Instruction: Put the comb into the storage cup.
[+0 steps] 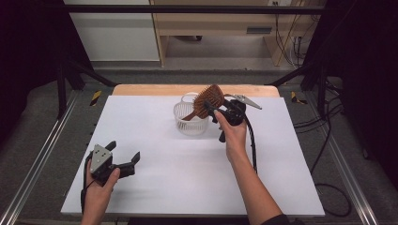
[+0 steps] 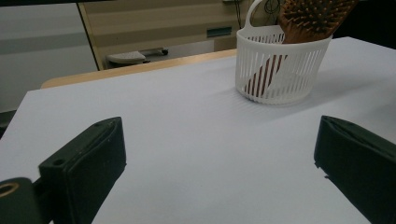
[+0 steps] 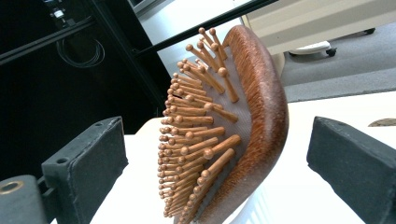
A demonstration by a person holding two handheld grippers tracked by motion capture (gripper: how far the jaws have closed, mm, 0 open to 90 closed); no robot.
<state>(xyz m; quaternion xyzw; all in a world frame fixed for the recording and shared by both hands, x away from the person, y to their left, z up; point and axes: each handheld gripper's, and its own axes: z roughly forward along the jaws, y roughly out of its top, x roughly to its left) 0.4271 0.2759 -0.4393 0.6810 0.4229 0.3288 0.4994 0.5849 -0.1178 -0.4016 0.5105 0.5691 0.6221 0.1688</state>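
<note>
White sheet covers your bench point(image 1: 164, 187), wood edge at the far side; grey floor, pale cabinets beyond, black frame around. One white slotted basket point(image 1: 191, 119), one wooden paddle hairbrush point(image 1: 208, 101) standing handle-down in it, head tilted over the rim. Your right hand-held gripper point(image 1: 212, 111): jaws apart either side of the brush head, not touching. Your left hand-held gripper point(image 1: 123, 154): jaws wide apart, nothing between, near the front edge.

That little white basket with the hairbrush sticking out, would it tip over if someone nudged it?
Probably, fairly easily. The white slatted basket looks thin, light plastic, and the wooden hairbrush leans well above its rim, likely making it top-heavy. On the smooth white table it might slide first.
</note>
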